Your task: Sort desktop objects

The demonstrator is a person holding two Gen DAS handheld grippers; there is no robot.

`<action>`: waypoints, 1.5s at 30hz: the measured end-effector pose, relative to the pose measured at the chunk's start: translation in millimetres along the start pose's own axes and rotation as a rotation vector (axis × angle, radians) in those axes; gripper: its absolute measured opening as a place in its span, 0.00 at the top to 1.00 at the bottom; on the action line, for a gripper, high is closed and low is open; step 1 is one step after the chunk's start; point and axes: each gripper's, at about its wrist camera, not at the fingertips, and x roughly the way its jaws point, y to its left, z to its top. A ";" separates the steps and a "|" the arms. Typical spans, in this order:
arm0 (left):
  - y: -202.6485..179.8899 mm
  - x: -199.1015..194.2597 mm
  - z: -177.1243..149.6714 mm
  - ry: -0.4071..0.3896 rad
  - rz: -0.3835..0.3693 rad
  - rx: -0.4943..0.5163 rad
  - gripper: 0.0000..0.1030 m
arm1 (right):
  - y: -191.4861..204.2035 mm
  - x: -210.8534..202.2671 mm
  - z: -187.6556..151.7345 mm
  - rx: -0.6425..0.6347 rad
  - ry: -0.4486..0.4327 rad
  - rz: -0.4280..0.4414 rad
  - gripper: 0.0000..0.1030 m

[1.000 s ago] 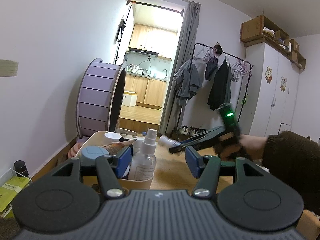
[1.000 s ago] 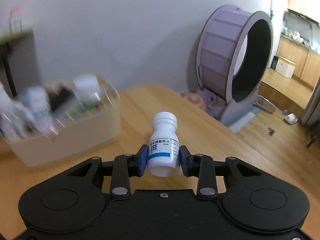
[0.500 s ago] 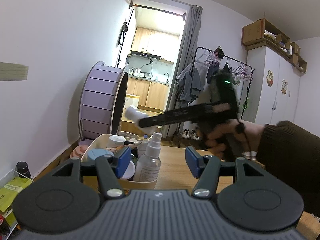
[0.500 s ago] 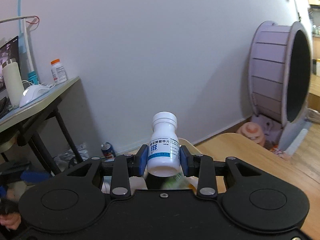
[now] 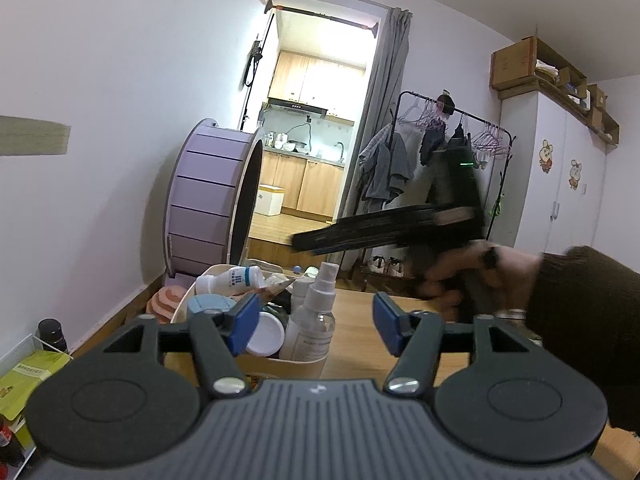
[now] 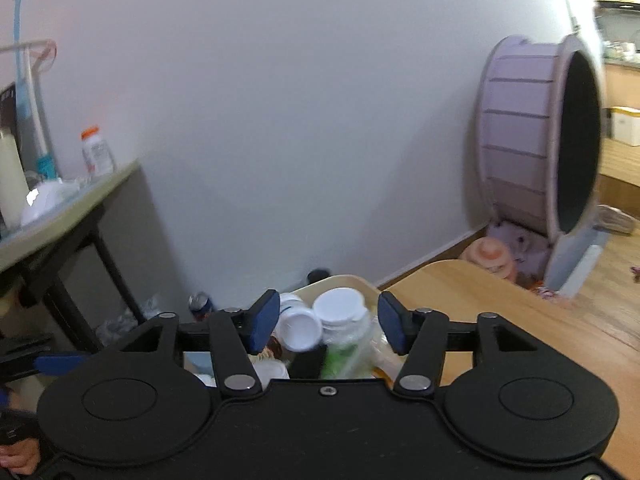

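Over the cream oval storage bin (image 6: 344,280) at the near corner of the light wooden tabletop (image 6: 500,304), we hold the right tongs (image 6: 326,320) with their blue pads spreading apart and nothing between them. Below the gap lie white caps and bottles inside the bin. In the left wrist view, the small white pill bottle with a blue label (image 5: 232,280) lies on its side on top of the bin's heap, beside a clear spray bottle (image 5: 314,320) that stands upright at the bin's near wall. We judge that this bottle is now sorted, dropped where it belongs.

Our left tongs (image 5: 314,320) are also widening and hold nothing; the bin (image 5: 296,364) sits just beyond their tips. The right tongs (image 5: 360,232) appear there as a dark blur above the tabletop, gripped by a hand (image 5: 472,276) in a dark sleeve.

How much remains we cannot say: most of the tabletop (image 5: 356,340) is hidden behind both tong bodies, and the visible strip shows no loose objects. The bin's lower contents are packed and blurred, so we cannot name each item. A purple wheel (image 6: 536,152) stands by the wall.
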 end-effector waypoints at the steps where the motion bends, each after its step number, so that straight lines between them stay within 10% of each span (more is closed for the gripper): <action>1: -0.7 -0.3 0.1 0.001 0.004 0.000 0.33 | -0.6 -13.3 -2.7 0.013 -0.023 -0.013 0.40; 20: -10.7 -17.4 10.8 0.029 0.075 0.048 0.00 | 59.3 -175.8 -59.4 0.107 -0.268 -0.203 0.10; 45: -34.6 1.6 46.3 0.384 0.293 0.115 0.00 | 91.7 -143.2 -26.9 -0.123 -0.006 -0.200 0.00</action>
